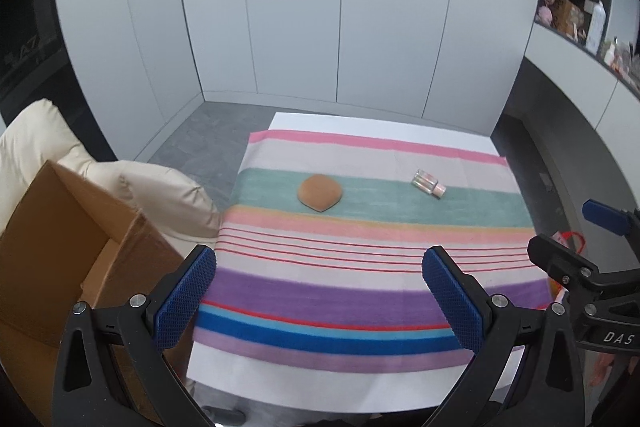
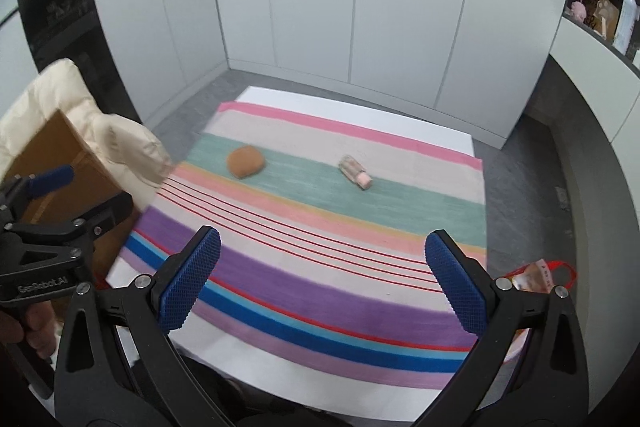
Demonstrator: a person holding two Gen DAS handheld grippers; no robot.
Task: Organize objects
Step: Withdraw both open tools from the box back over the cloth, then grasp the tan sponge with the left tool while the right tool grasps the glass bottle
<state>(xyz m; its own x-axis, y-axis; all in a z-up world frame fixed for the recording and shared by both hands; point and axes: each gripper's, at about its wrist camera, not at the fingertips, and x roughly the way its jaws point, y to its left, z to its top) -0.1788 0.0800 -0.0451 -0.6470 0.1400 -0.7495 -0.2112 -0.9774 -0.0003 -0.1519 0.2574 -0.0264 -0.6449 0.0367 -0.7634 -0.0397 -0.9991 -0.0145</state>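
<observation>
Fingers (image 1: 188,291) apart, box (image 1: 60,247) half cropped

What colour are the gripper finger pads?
Blue, with a fine textured grid; the pads show best in the right wrist view.

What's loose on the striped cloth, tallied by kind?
Brown bun-shaped item: 1
Small clear bottle with pink cap, on its side: 1
Total: 2
Both lie on the green stripe of the striped cloth, apart.
</observation>
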